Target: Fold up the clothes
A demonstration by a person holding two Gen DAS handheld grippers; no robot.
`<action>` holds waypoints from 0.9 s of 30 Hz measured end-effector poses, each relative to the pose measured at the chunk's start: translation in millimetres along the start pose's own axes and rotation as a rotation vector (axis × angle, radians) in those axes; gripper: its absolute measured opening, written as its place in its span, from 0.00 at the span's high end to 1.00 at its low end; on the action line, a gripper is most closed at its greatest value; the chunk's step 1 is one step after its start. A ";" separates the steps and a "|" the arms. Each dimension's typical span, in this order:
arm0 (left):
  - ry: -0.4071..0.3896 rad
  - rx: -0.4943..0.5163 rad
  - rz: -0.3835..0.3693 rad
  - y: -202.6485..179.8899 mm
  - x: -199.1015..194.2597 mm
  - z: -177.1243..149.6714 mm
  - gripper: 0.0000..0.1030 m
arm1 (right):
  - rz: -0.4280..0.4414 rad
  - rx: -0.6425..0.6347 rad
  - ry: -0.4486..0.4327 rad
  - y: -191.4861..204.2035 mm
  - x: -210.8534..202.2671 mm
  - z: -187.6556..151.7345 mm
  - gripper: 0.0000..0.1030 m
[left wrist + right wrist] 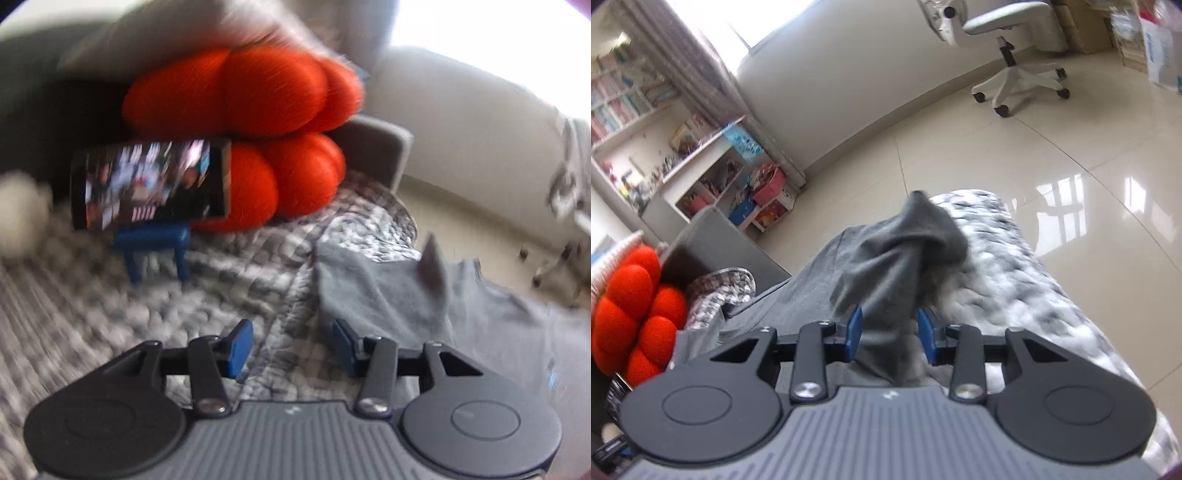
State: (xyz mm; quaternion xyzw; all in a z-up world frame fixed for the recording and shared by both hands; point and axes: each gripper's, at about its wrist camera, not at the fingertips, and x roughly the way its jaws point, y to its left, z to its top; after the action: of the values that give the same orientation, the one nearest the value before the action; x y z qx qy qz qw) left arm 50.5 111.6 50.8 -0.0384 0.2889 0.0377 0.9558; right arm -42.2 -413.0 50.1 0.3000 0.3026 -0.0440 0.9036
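A grey garment (399, 291) lies on a grey-white quilted blanket (155, 306), with one corner sticking up. My left gripper (291, 347) is open and empty, just above the blanket at the garment's left edge; this view is blurred. In the right wrist view the same grey garment (886, 266) is bunched into a raised fold that runs between my right gripper's (890, 336) blue pads (855, 332). The jaws stand apart around the fold, and I cannot tell whether the pads press on it.
An orange knotted cushion (251, 136) and a phone (147, 184) on a blue stand (155, 247) sit at the back of the blanket. Beyond the blanket's edge (1015, 258) is a glossy tiled floor (1052, 166) with a white office chair (1015, 55) and a toy shelf (701, 166).
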 end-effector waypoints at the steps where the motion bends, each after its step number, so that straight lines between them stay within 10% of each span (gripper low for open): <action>1: -0.006 0.032 -0.008 -8.9 -1.9 -2.4 0.52 | -0.009 -0.016 0.003 6.2 4.2 -0.6 0.63; 10: -0.002 0.139 -0.005 -53.9 30.9 -26.2 0.48 | -0.062 -0.042 -0.040 28.8 21.3 1.8 0.65; 27: 0.015 0.043 -0.007 -38.5 39.8 -31.9 0.27 | -0.016 -0.393 -0.049 86.9 33.5 -10.8 0.67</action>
State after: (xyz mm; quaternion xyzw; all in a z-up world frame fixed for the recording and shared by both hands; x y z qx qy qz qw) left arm 69.6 72.2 4.2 -0.0192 0.2969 0.0276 0.9543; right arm 2.1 -332.5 68.8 0.1141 0.2855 0.0015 0.9515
